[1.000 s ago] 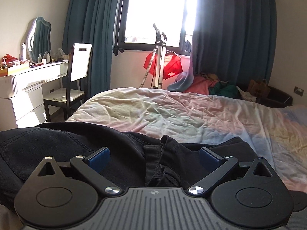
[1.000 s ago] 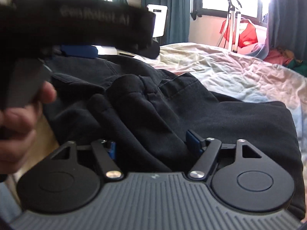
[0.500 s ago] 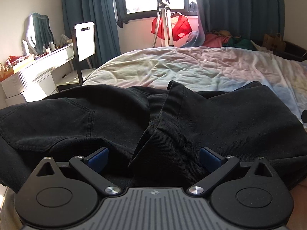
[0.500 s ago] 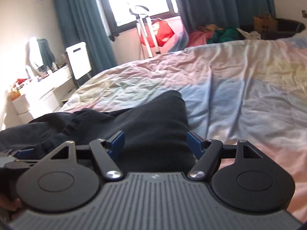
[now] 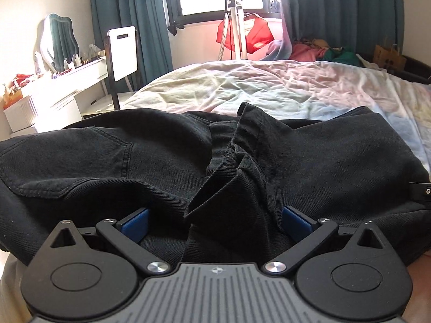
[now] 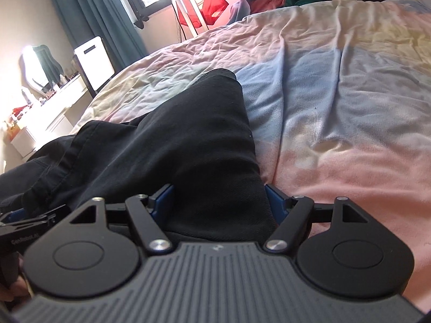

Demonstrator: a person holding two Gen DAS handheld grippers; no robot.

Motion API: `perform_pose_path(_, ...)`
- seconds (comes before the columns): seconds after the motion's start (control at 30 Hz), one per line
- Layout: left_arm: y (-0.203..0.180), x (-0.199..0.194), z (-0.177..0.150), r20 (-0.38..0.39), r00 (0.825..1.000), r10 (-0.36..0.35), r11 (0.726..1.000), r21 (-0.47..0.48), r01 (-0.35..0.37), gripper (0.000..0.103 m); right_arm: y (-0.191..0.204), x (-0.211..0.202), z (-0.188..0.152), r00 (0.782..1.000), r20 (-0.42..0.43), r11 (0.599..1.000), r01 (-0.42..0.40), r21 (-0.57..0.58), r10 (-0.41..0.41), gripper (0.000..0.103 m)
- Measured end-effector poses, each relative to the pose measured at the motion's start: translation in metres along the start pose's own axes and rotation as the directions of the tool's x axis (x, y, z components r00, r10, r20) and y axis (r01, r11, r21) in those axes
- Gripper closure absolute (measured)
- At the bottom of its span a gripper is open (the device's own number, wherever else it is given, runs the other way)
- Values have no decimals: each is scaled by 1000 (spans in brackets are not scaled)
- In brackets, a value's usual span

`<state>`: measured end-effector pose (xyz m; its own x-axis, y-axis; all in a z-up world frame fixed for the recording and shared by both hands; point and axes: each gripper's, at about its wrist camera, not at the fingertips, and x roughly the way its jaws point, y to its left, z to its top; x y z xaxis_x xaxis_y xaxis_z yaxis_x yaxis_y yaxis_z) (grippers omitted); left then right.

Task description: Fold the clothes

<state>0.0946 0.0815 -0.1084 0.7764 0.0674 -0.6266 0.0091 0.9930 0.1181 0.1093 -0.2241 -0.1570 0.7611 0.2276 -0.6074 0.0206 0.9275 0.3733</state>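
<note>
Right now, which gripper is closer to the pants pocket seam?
Left. The left gripper sits over the black pants beside the pocket seam; the right gripper is over the plain pant leg, farther off.

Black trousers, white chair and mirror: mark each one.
black trousers (image 5: 167, 161), left wrist view, on the seat panel beside the pocket seam.
white chair (image 5: 122, 51), left wrist view, on its backrest.
mirror (image 5: 58, 39), left wrist view, on the glass.

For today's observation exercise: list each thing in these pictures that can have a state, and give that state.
Black trousers: unfolded, rumpled, lying on the bed.
Bed sheet: spread, wrinkled.
Curtains: drawn apart.
Left hand-held gripper: open, cloth between its fingers.
Right hand-held gripper: open, straddling a trouser leg.
</note>
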Motion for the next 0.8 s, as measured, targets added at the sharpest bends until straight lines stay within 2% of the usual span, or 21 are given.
perform_pose_path(0.13, 23, -19, 2, -22, 999, -35, 996, -89, 33, 0, 0, -1, 0, 1000, 2, 1000, 4, 2, -4, 28)
perform_pose_path(0.23, 52, -35, 6, -33, 999, -43, 980, -195, 36, 0, 1, -2, 1, 1000, 2, 1000, 10, 4, -10, 28)
perform_pose_path(0.3, 80, -46, 9, -47, 998, -33, 951, -310, 17, 0, 2, -3, 1, 1000, 3, 1000, 15, 1, -15, 28)
perform_pose_path(0.33, 95, -49, 10, -56, 998, -26, 929, -371, 4, 0, 2, -3, 1, 1000, 3, 1000, 17, -2, -17, 28)
perform_pose_path(0.37, 112, -49, 10, -73, 997, -37, 895, -446, 1, 0, 3, -4, 1, 1000, 5, 1000, 23, -8, -23, 28)
perform_pose_path(0.4, 132, -48, 6, -87, 994, -65, 843, -538, 8, 0, 5, -5, 1, 1000, 7, 999, 29, -14, -29, 28)
perform_pose_path(0.43, 153, -47, 1, -96, 991, -97, 777, -629, 15, 1, 7, -6, 1, 999, 9, 999, 36, -20, -36, 28)
perform_pose_path(0.47, 177, -45, -7, -87, 986, -139, 685, -728, 32, 2, 9, -7, 1, 999, 14, 999, 43, -32, -43, 28)
perform_pose_path(0.57, 219, -42, -31, -46, 972, -231, 461, -885, 68, 7, 19, -11, 1, 996, 43, 992, 80, -98, -76, 28)
perform_pose_path(0.6, 225, -45, -39, -45, 969, -242, 396, -916, 57, 9, 22, -13, 1, 995, 55, 989, 90, -115, -84, 28)
perform_pose_path(0.63, 226, -52, -46, -24, 970, -242, 345, -936, 63, 7, 25, -16, 1, 993, 73, 986, 98, -132, -89, 29)
perform_pose_path(0.67, 227, -57, -52, -10, 972, -236, 307, -949, 65, 3, 28, -19, 2, 992, 92, 984, 103, -146, -90, 29)
perform_pose_path(0.73, 223, -65, -55, -36, 985, -170, 354, -935, 27, 1, 34, -24, 3, 988, 129, 980, 109, -169, -88, 29)
perform_pose_path(0.8, 221, -62, -54, -88, 993, -79, 447, -893, -44, 1, 41, -31, 3, 982, 171, 975, 111, -191, -78, 29)
